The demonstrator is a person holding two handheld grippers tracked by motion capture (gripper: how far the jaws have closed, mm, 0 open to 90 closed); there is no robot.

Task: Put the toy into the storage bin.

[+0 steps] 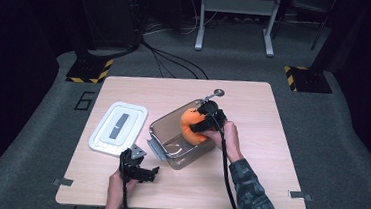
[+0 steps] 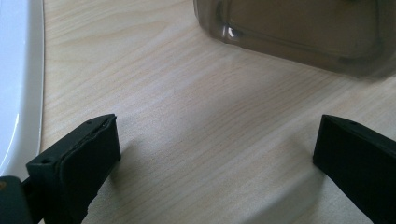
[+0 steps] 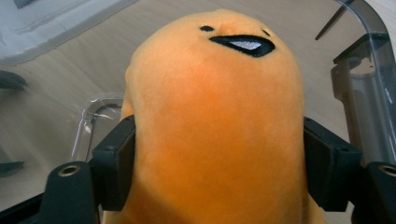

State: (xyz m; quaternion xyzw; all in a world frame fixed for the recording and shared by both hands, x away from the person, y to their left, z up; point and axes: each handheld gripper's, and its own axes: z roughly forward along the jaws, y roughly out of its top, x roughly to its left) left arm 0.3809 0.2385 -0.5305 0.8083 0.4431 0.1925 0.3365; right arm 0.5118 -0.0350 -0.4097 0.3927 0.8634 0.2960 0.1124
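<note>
Orange plush toy [image 1: 193,126] held over the clear plastic container [image 1: 170,146] by the right gripper [image 1: 203,120]. The relation governing the coming move is vertical: the toy sits directly above the container's open mouth, its lower end at or just inside the rim, so the remaining travel appears to be straight down. In the right gripper view the plush toy [image 3: 215,121] lies squarely between the two black jaws, its long axis running away from the camera along the jaws, with the embroidered face at the far end. The jaws stand part-way open, their pads [image 3: 114,163] touching the soft flanks on both sides; the fabric shows little indentation, so the grip appears light and may be on the point of release. The container wall [image 3: 369,93] rises just to the right of the toy. The right hand is the nearer one by far. The left gripper [image 1: 138,170] rests near the table's [image 1: 253,105] front edge, apart from the container; in the left gripper view its jaws stand wide open over bare wood [image 2: 196,121], holding nothing. The white lid [image 1: 117,128] lies flat on the table, left of the container.
</note>
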